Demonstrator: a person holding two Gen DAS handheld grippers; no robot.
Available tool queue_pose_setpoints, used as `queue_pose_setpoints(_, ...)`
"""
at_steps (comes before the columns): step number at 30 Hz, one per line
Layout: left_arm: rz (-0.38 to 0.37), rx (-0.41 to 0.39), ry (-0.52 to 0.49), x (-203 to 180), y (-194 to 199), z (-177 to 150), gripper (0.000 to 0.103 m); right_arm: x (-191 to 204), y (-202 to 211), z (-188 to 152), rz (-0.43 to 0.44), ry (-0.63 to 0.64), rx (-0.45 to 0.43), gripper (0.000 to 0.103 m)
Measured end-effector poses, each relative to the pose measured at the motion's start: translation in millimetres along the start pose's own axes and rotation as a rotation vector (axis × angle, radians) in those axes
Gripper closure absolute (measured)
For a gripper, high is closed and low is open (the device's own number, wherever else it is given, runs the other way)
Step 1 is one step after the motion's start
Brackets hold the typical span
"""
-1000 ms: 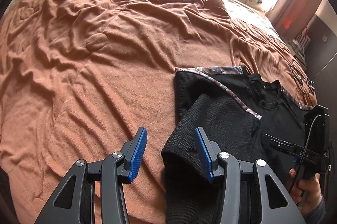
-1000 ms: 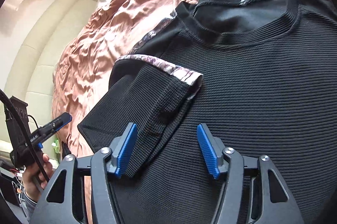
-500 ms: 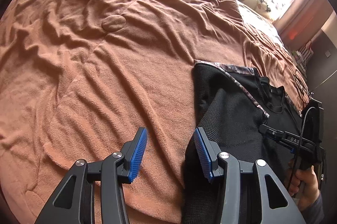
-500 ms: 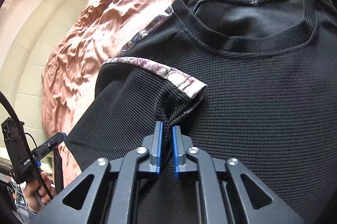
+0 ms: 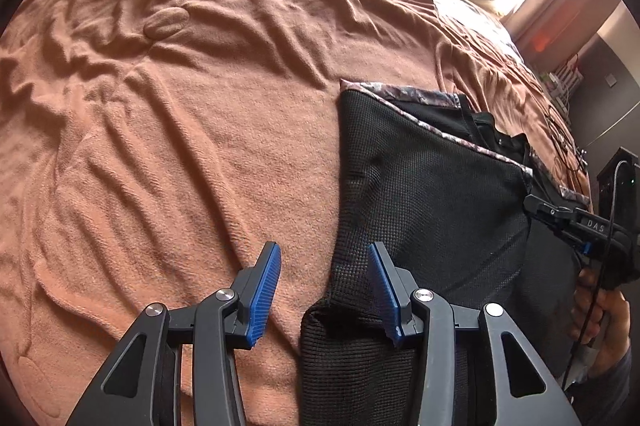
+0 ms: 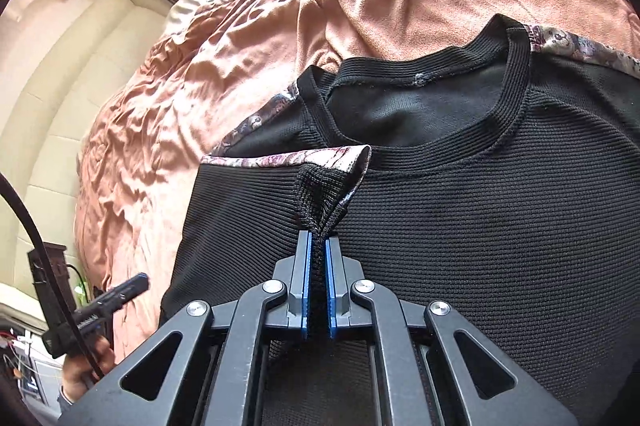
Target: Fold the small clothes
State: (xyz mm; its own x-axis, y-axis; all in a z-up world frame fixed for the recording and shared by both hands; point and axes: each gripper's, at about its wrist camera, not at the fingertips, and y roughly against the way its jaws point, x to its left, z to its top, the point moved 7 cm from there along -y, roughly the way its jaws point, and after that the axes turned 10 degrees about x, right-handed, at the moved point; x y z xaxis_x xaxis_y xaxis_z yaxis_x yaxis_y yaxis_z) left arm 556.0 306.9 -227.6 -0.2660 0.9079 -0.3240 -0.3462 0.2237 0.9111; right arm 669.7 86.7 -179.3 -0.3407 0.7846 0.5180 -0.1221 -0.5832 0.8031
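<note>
Right hand-held gripper (image 6: 318, 266) is clamped on the black waffle-knit shirt (image 6: 480, 226)'s folded sleeve, left hand-held gripper (image 5: 324, 282) closing over its edge, so I'd lift both evenly.

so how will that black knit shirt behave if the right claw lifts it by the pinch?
Likely floppy: the black shirt already tents into a puckered peak at the right claw. Probably light, since a small pinch raises it. The folded sleeve may drape open.
</note>
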Motion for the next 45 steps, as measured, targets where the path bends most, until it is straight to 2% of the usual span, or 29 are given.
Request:
queue_pose_setpoints(3,0.009,0.026,-0.008,-3,-10,-3,0.058,-3,-1,-5,0.006,-0.015,0.038,0.095)
queue_pose_setpoints(4,0.012,0.032,-0.013,-4,-12,-5,0.058,-5,0,-8,0.007,-0.020,0.047,0.086)
queue_pose_setpoints(5,0.020,0.037,-0.016,-4,-14,-6,0.058,-8,1,-8,0.005,-0.025,0.055,0.070)
queue_pose_setpoints(6,0.028,0.041,-0.018,-4,-15,-7,0.058,-9,1,-11,0.006,-0.030,0.059,0.061)
queue_pose_setpoints(7,0.031,0.045,-0.020,-4,-16,-8,0.058,-11,3,-13,0.014,-0.034,0.056,0.047)
queue_pose_setpoints(8,0.033,0.050,-0.020,-3,-17,-9,0.058,-12,6,-15,0.022,-0.038,0.051,0.045)
queue_pose_setpoints(15,0.046,0.029,-0.006,0,-10,-16,0.058,-6,7,-44,0.110,-0.016,0.106,0.045)
queue_pose_setpoints(22,0.038,0.006,-0.007,-1,5,-26,0.058,2,-17,-55,0.215,-0.031,0.172,0.045)
queue_pose_setpoints(24,0.038,-0.001,0.003,2,10,-27,0.058,2,-27,-50,0.215,-0.044,0.169,0.045)
queue_pose_setpoints(25,0.036,-0.004,0.010,4,12,-28,0.058,1,-30,-46,0.214,-0.045,0.166,0.049)
queue_pose_setpoints(26,0.033,-0.008,0.015,6,14,-28,0.058,1,-31,-46,0.213,-0.047,0.164,0.058)
queue_pose_setpoints(29,0.031,-0.018,0.025,10,20,-29,0.058,8,-31,-36,0.234,-0.046,0.162,0.067)
queue_pose_setpoints(35,0.031,-0.025,0.036,15,26,-31,0.058,36,-38,-21,0.226,-0.013,0.129,0.067)
queue_pose_setpoints(40,0.045,-0.035,0.033,21,33,-30,0.058,55,-45,-13,0.252,0.009,0.113,0.067)
queue_pose_setpoints(45,0.052,-0.043,0.044,28,37,-27,0.058,63,-66,-5,0.257,0.019,0.125,0.067)
